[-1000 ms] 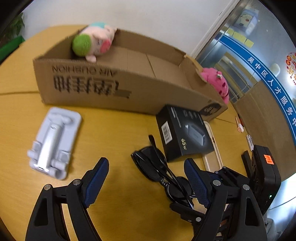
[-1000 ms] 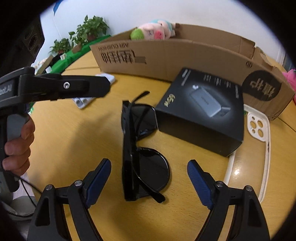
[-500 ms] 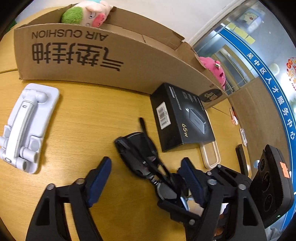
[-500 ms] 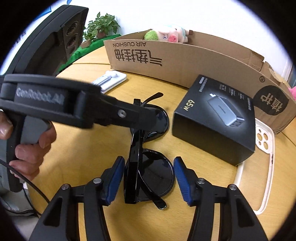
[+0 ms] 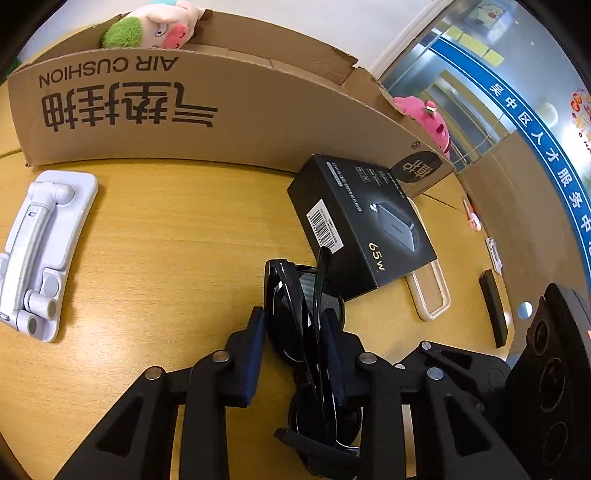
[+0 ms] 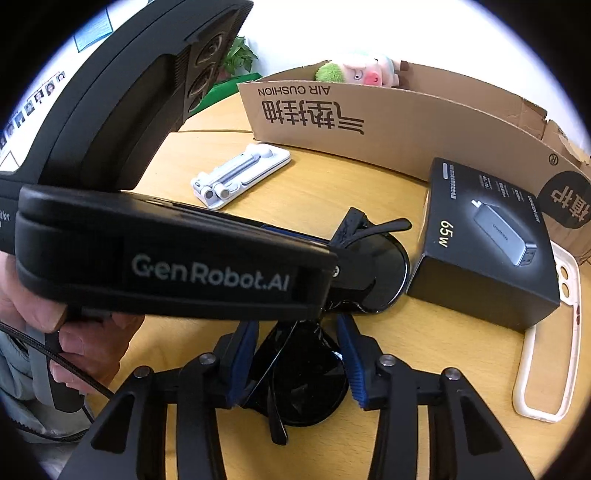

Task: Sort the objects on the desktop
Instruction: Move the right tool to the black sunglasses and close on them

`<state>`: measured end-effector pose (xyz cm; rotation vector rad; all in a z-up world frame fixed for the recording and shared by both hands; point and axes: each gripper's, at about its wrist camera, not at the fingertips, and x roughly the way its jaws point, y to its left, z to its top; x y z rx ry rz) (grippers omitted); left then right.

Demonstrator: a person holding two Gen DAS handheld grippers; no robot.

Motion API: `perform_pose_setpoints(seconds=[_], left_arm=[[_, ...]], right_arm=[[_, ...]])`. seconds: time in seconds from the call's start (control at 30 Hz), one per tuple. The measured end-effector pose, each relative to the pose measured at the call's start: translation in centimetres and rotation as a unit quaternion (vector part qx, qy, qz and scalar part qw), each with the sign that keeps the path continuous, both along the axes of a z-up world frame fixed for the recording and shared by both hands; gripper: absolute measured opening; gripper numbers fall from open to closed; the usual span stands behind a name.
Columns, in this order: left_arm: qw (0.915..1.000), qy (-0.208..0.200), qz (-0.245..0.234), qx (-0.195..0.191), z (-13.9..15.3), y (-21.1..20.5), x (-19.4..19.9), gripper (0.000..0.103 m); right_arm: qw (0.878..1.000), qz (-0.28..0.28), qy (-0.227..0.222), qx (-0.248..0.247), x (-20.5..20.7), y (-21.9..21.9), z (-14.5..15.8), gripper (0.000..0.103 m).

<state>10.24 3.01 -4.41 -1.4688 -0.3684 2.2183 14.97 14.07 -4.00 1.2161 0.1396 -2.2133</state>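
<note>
Black sunglasses lie folded on my wooden table, just in front of a black charger box. My left hand-held gripper has one lens end of the sunglasses between its blue pads and its jaws are closing; the right pad looks pressed on the frame, left pad I cannot tell if it touches. My right hand-held gripper straddles the other lens, jaws also closing, pads close at both sides of the lens; contact not clear from the right wrist view. One temple arm of the sunglasses sticks up toward the box.

Charger box sits partly on a white phone case, which lies flat at the table's right side. Behind both stands a long cardboard box, printed "AIR CUSHION" upside down. A pig plush toy pokes over its far left rim; a pink plush toy shows past its right end. White folded phone stand lies flat at left, well apart from the sunglasses. My left hand grips the left tool's handle in the right wrist view.
</note>
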Motion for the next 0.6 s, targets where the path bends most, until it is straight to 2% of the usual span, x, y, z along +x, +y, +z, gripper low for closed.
perform_pose_setpoints(seconds=[0.23, 0.4, 0.6], left_arm=[[0.9998, -0.010, 0.009, -0.013, 0.4, -0.2, 0.1, 0.027], [0.9998, 0.008, 0.011, -0.018, 2.2, -0.4, 0.3, 0.025], [0.9993, 0.026, 0.016, -0.021, 3.9, -0.8, -0.1, 0.025]], right_arm=[[1.000, -0.002, -0.011, -0.024, -0.6, -0.1, 0.1, 0.041], [0.998, -0.004, -0.009, -0.054, -0.7, 0.5, 1.0, 0.039], [0.998, -0.004, 0.002, -0.068, -1.0, 0.7, 2.5, 0.039]])
